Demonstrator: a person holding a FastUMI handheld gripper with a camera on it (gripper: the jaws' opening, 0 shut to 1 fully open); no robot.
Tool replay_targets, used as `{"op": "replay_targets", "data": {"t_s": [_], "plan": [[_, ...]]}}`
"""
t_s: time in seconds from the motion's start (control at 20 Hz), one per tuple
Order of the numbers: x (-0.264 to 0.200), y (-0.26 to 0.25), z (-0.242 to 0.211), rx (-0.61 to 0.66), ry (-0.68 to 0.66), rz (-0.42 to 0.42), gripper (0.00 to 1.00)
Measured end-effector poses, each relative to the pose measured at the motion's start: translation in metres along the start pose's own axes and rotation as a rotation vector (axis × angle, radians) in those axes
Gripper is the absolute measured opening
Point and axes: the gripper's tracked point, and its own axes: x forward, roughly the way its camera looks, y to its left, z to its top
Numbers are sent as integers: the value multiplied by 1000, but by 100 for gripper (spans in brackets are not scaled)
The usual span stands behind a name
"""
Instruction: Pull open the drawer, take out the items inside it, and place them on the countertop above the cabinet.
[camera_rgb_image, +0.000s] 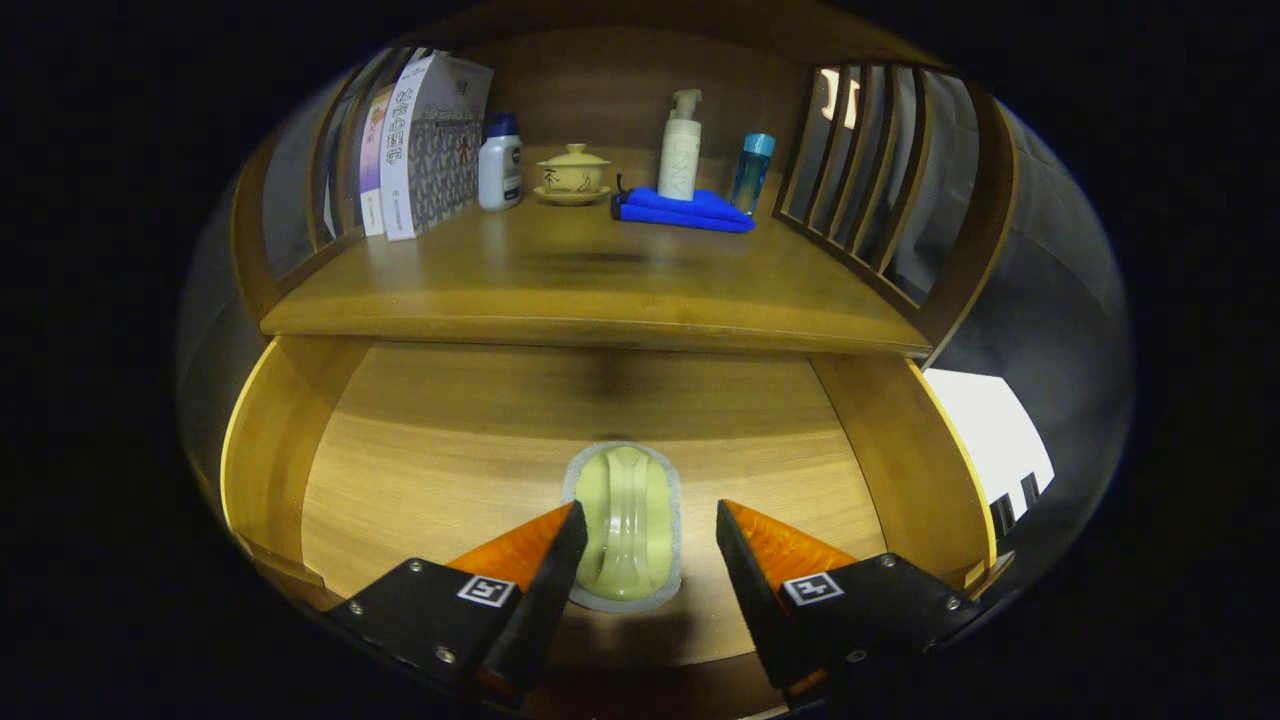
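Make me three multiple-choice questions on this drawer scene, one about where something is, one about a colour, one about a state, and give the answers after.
1. Where does the pale green brush lie?
A. on the countertop
B. on the open drawer's floor, between the gripper's fingers
C. on the books

2. What colour is the folded cloth on the countertop?
A. red
B. white
C. blue

3. How does the gripper stand?
A. open, fingers on either side of the brush
B. shut on the brush
C. shut on the pump bottle

Answers: 1 B, the brush rests on the drawer floor under the countertop. 2 C, the cloth beneath the pump bottle is blue. 3 A, gaps show between the fingers and the brush.
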Motion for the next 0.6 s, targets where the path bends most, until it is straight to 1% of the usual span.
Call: {"op": "replay_targets", "data": {"t_s": [0.05,0.1,0.15,0.2,0.25,0.35,0.45,0.6], "plan": [[2,0,-1,-5,5,0,76],[2,1,-3,-8,13,1,72],[4,4,-4,-10,15,9,64],[5,6,-4,-9,16,15,58],[6,8,-7,-13,21,19,47],[8,8,-14,-34,40,4,33],[6,6,-16,-51,29,-17,25],[0,5,-20,-77,13,-18,21]]}}
